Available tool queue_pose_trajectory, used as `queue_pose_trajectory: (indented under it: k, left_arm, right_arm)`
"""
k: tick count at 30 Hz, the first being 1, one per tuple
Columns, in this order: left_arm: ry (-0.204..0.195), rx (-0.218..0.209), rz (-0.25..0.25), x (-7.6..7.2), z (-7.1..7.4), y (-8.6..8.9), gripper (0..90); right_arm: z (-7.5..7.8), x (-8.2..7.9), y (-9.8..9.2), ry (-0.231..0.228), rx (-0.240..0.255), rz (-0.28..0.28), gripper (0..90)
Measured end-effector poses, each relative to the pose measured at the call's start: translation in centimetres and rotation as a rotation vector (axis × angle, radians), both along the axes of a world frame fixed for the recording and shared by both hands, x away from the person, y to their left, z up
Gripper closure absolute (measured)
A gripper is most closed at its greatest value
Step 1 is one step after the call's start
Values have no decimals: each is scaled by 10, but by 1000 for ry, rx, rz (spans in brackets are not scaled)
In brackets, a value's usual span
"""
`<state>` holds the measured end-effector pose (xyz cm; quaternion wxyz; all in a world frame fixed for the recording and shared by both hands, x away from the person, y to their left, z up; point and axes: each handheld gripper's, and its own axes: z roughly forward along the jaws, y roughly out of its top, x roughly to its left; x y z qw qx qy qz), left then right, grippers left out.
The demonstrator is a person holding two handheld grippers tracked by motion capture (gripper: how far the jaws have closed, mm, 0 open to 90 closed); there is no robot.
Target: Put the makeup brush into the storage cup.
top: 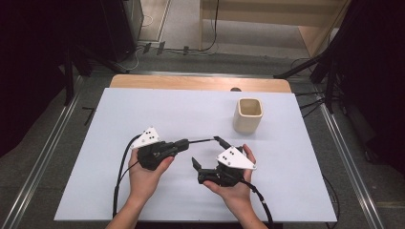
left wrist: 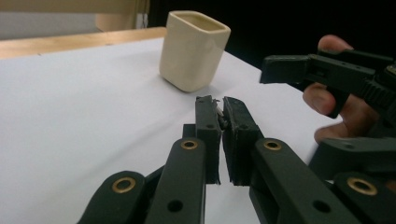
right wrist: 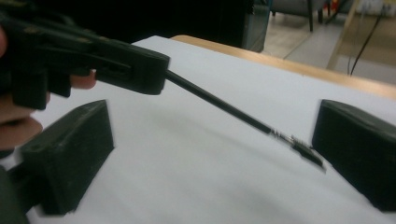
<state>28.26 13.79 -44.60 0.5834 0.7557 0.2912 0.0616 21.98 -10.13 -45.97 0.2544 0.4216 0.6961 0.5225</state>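
High view showed the left gripper [top: 183,143] at about 9 o'clock of the counter's [top: 95,143] middle, its jaws pinched tight on one end of a thin black stick [top: 200,140], perhaps a small brush. The stick ran level from there toward 3 o'clock, its far tip reaching the upper jaw of the right gripper [top: 206,151]. In the right gripper view the stick [right wrist: 224,106] crossed the gap slantwise, from 10 o'clock down to 4 o'clock, and its bristled tip lay just beside the right-hand jaw without being pressed. That gripper's jaws stood wide apart and gripped nothing. By my reading, the stick's long axis pointed straight from one gripper to the other, so the left one alone carried it. A cream cup [top: 248,115] stood at 1 o'clock, well apart, nearer the right gripper.
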Motion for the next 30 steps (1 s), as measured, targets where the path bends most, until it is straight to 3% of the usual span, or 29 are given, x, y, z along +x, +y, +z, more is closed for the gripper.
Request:
queue_pose_trajectory:
  k: [1, 4, 5, 7, 9, 10, 11, 12, 14, 21, 28, 30]
  left_arm:
    - [-9, -8, 3, -1, 0, 1, 864]
    - [-34, -39, -2, -3, 1, 1, 864]
    - [-47, -60, 2, -5, 1, 1, 864]
    - [-52, -67, -1, -5, 0, 1, 864]
    - [-57, -96, -5, -6, -1, 1, 864]
    - [-57, -96, -5, -6, -1, 1, 864]
    - [-58, -109, -8, -7, -2, 1, 864]
    - [-56, -123, -15, -7, -4, 1, 864]
    - [-54, -136, -26, -7, -5, 0, 864]
    - [-66, -175, -55, -10, -10, -4, 864]
    - [-84, -174, -82, -18, -14, -15, 864]
    - [-83, -171, -92, -19, -14, -17, 864]
  right_arm:
    - [-1, 0, -2, 39, 75, -10, 0]
    - [-3, -1, -3, 65, 122, -24, 0]
    - [-5, -1, -4, 112, 200, -16, 0]
    - [-6, -1, -4, 124, 227, -20, 0]
    - [-9, 0, -7, 170, 322, -16, 0]
    - [-9, 0, -7, 170, 322, -16, 0]
    - [-10, 1, -9, 194, 375, -16, 0]
    - [-11, 2, -11, 203, 398, -14, 0]
    - [-11, 3, -12, 205, 412, -17, 0]
    - [-13, 9, -28, 255, 557, -38, 0]
    - [-14, 14, -34, 288, 629, -45, 31]
    - [-14, 14, -34, 287, 625, -48, 44]
